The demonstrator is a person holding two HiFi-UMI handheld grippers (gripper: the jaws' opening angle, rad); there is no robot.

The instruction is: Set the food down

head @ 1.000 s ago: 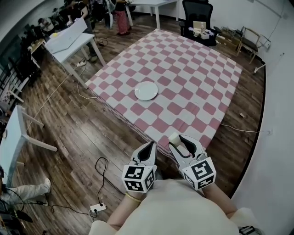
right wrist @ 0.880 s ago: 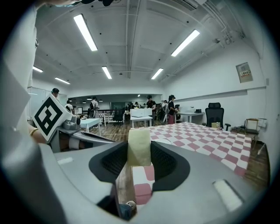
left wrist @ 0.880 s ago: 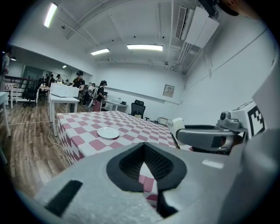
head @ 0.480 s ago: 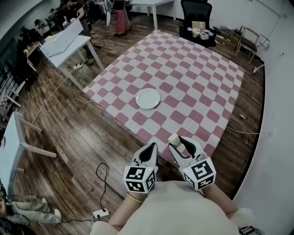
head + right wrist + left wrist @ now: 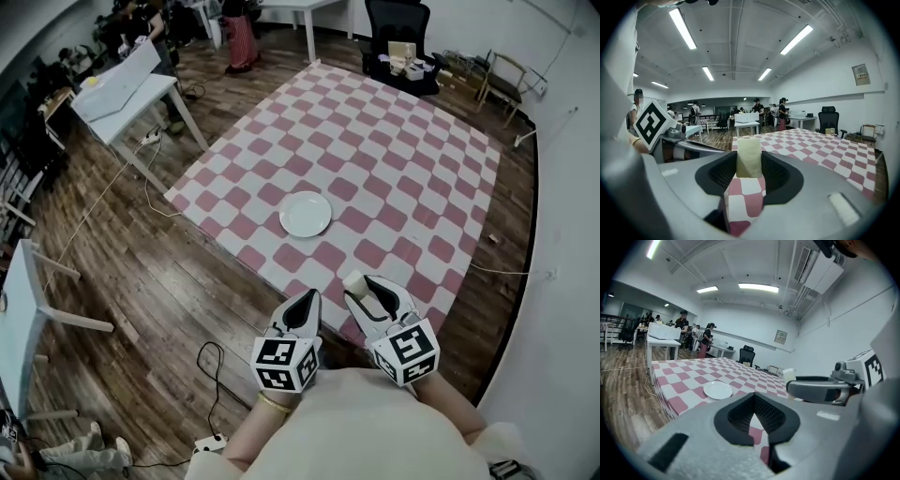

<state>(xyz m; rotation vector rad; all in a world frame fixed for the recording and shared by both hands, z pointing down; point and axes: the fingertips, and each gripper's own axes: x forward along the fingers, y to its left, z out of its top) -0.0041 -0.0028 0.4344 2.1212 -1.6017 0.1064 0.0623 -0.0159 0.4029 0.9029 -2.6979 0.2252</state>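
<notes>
A pale cream block of food [image 5: 356, 282] sits between the fingers of my right gripper [image 5: 362, 285], which is shut on it; the right gripper view shows the food [image 5: 749, 157] upright between the dark pads. My left gripper [image 5: 307, 300] hangs beside it, shut and with nothing in it. Both hover at the near edge of a pink-and-white checkered cloth [image 5: 394, 141]. A white plate [image 5: 306, 214] lies bare on the cloth, ahead and slightly left of the grippers. It also shows as the plate [image 5: 717, 390] in the left gripper view.
A white table [image 5: 122, 84] stands at the far left on the wood floor. A black office chair [image 5: 403, 33] with boxes sits beyond the cloth. A cable and power strip [image 5: 210, 444] lie on the floor at the lower left. People stand far back.
The plate and cloth have slid lower in the head view, closer to the grippers. Both grippers keep their places in the frame, and the right one still holds the food.
</notes>
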